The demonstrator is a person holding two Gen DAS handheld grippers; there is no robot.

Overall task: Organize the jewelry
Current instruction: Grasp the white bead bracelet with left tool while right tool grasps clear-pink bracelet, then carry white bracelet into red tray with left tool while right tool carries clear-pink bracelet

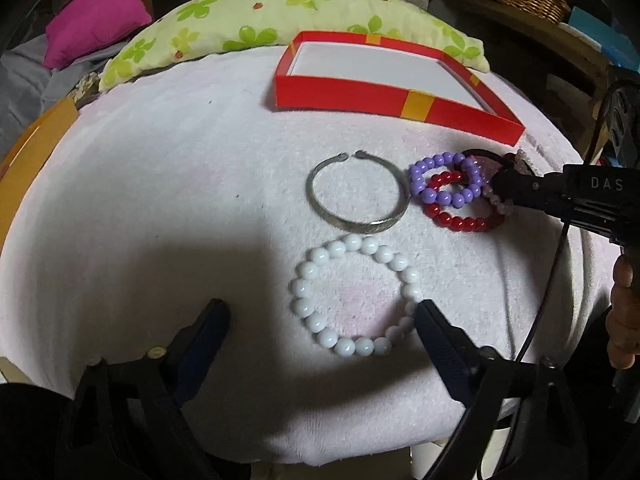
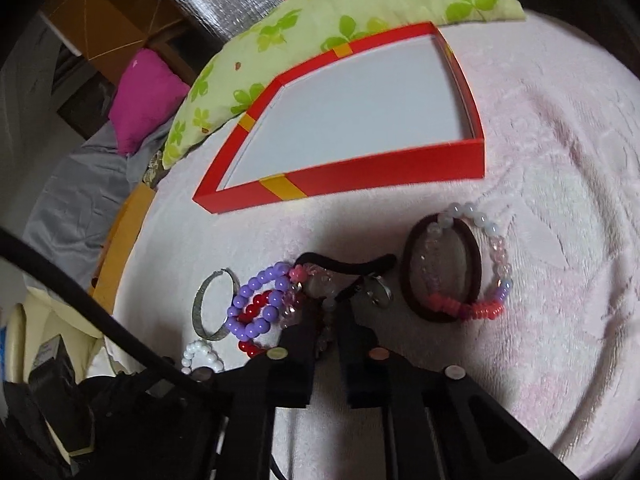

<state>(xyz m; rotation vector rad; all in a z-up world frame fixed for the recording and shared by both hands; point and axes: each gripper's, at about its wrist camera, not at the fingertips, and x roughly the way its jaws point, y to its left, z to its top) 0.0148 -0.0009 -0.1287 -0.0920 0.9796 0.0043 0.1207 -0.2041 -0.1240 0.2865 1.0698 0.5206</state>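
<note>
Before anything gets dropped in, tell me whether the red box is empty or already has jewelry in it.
Empty. In both wrist views the red box shows only its bare white floor; the white bead bracelet and silver bangle lie outside on the cloth.

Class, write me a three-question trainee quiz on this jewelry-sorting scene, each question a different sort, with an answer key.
1. True or false: the red box already holds a bracelet.
2. Multiple choice: which item lies between the open fingers of the left hand-held gripper? A) silver bangle B) white bead bracelet C) purple bead bracelet
3. Fill in: the purple bead bracelet overlaps the ___ bead bracelet.

Key: 1 false, its white floor is bare. 2 B. 3 red.
</note>
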